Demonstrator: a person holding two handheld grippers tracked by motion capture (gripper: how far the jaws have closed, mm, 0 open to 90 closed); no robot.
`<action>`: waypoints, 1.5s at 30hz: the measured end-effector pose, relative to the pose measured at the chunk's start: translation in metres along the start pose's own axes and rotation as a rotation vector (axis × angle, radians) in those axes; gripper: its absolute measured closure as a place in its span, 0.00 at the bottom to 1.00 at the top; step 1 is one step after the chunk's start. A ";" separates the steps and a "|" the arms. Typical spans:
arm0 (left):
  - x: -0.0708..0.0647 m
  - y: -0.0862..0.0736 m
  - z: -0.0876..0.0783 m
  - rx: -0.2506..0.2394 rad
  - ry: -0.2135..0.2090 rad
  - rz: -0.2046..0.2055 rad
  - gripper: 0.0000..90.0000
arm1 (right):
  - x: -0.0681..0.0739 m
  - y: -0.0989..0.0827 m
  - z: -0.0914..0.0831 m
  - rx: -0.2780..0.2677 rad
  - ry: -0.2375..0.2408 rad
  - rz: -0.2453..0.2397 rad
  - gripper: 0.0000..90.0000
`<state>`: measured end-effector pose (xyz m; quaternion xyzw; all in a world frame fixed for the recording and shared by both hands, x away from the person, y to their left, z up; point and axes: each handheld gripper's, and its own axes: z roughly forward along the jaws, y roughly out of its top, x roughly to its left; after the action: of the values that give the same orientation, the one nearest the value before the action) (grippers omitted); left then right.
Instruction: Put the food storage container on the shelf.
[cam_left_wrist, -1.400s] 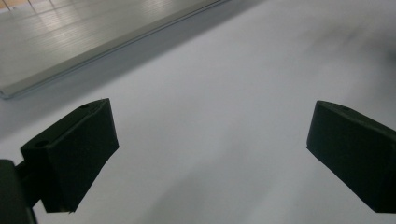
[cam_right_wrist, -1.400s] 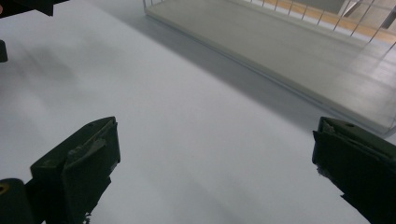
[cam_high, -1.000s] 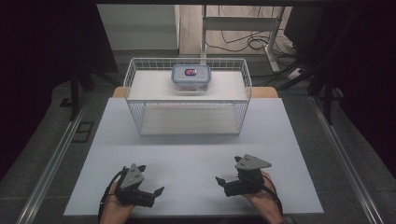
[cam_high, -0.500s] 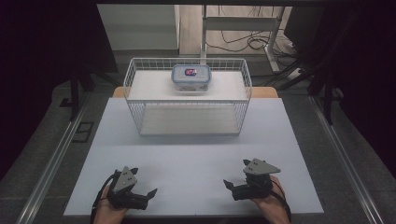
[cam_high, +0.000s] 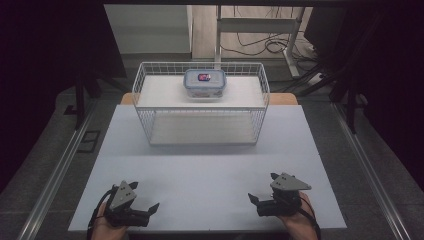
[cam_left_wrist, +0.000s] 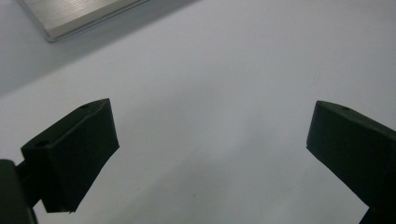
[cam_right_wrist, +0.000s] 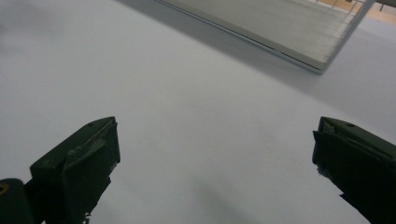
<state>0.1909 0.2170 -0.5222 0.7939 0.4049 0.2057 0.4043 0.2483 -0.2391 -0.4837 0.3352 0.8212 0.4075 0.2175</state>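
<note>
A white wire basket (cam_high: 150, 107) stands at the back middle of the white table top (cam_high: 210, 165). Inside it, toward the far side, lies a clear lidded plastic box (cam_high: 204, 82) with a dark label. My left gripper (cam_high: 145, 196) rests near the front left edge, open, nothing between its jaws. My right gripper (cam_high: 262, 187) rests near the front right edge, also open and holding nothing. In the left gripper view the left gripper (cam_left_wrist: 210, 140) has bare table between its jaws and a corner of the basket (cam_left_wrist: 84, 14) beyond. In the right gripper view the right gripper (cam_right_wrist: 215, 149) faces the basket (cam_right_wrist: 280, 28).
A metal rail (cam_high: 55, 170) runs along the table's left side and another (cam_high: 372, 170) along the right. Behind the basket are a desk frame and cables (cam_high: 270, 42) on the floor. Wide bare table lies between the grippers and the basket.
Both grippers have drawn back toward the table's front edge and lie lower in the high view. Both stay open. The basket and box have not moved.
</note>
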 end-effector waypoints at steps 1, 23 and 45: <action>0.001 -0.001 -0.002 -0.002 0.004 -0.005 0.02 | -0.001 -0.001 -0.001 0.002 -0.005 0.001 0.00; 0.029 -0.030 -0.032 -0.018 0.096 -0.091 0.01 | -0.031 -0.031 -0.032 0.012 -0.114 0.075 0.00; 0.045 -0.045 -0.042 0.028 0.152 -0.143 0.02 | -0.052 -0.062 -0.039 0.114 -0.122 0.178 0.00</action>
<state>0.1688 0.2885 -0.5339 0.7506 0.4931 0.2302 0.3747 0.2357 -0.3251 -0.5075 0.4428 0.7951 0.3568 0.2107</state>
